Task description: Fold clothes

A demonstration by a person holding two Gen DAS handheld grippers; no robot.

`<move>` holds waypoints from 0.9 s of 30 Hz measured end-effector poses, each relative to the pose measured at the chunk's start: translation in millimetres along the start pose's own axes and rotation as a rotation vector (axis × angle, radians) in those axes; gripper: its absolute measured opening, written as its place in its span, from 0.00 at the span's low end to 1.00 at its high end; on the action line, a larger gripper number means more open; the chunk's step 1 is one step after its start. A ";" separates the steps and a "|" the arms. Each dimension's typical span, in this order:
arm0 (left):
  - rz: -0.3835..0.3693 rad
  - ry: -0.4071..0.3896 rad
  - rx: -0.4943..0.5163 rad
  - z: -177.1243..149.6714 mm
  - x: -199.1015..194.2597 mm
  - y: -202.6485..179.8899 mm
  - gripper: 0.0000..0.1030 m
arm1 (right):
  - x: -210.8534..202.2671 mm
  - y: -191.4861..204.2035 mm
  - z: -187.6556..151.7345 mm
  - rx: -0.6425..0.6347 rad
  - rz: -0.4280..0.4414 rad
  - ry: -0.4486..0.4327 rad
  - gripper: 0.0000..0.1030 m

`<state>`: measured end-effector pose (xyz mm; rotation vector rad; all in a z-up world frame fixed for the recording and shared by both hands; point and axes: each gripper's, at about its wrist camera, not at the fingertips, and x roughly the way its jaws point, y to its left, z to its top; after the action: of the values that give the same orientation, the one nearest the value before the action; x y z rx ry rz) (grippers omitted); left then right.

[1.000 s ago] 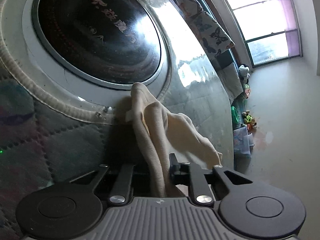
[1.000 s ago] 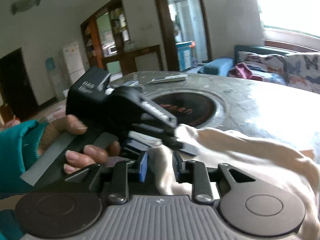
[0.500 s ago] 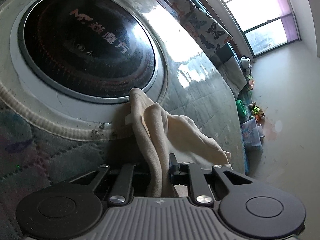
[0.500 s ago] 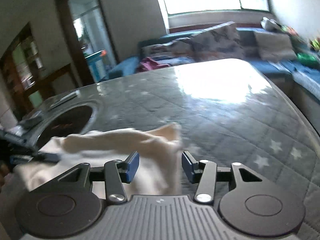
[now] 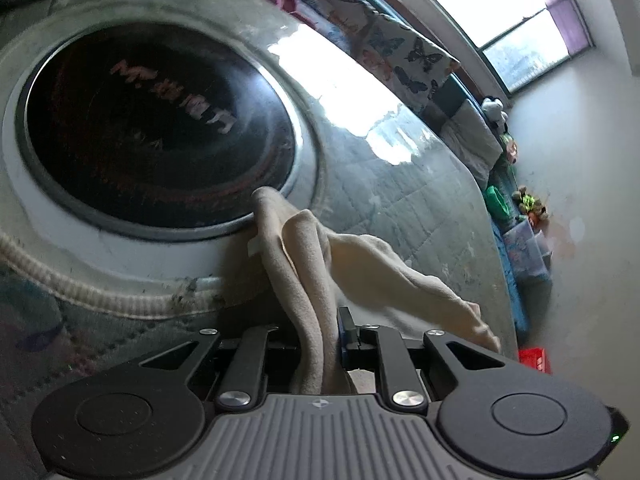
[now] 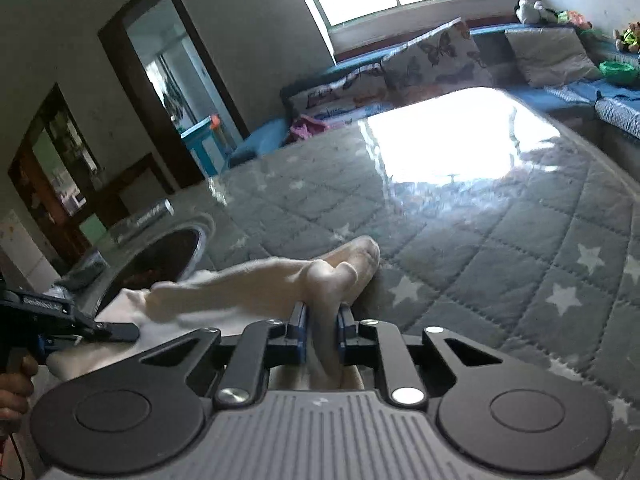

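A cream cloth [image 5: 360, 264] lies on a grey quilted table cover with stars [image 6: 500, 240]. My left gripper [image 5: 318, 336] is shut on one end of the cloth, which bunches up between its fingers near a round black cooktop [image 5: 160, 128]. My right gripper [image 6: 322, 332] is shut on the other end of the cream cloth [image 6: 280, 280], pinched between its blue pads. The left gripper also shows at the left edge of the right wrist view [image 6: 80, 330], held by a hand.
The round black cooktop is set into the table [image 6: 168, 256]. A long flat remote-like object [image 6: 148, 216] lies beyond it. A sofa with butterfly cushions [image 6: 436, 60] runs along the window wall. Toys and boxes [image 5: 524, 216] sit past the table's far edge.
My right gripper was open over the cloth's end half a second ago and has now shut on it. The left gripper keeps its hold and has tilted slightly.
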<state>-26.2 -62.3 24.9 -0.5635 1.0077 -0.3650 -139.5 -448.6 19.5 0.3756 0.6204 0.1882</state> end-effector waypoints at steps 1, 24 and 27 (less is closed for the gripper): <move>-0.004 -0.003 0.021 0.6 -1.2 -6.1 0.14 | -7.1 0.9 -0.1 0.000 0.004 -0.016 0.11; -0.220 0.070 0.336 -6.9 78.7 -188.5 0.14 | -123.7 -66.6 65.0 -0.061 -0.344 -0.210 0.10; -0.201 0.118 0.346 -13.2 98.5 -190.4 0.14 | -119.4 -86.6 60.4 -0.029 -0.375 -0.189 0.10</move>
<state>4.8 -270.9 65.6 -0.3323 0.9751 -0.7426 -193.7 -578.9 93.7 0.2399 0.4905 -0.1947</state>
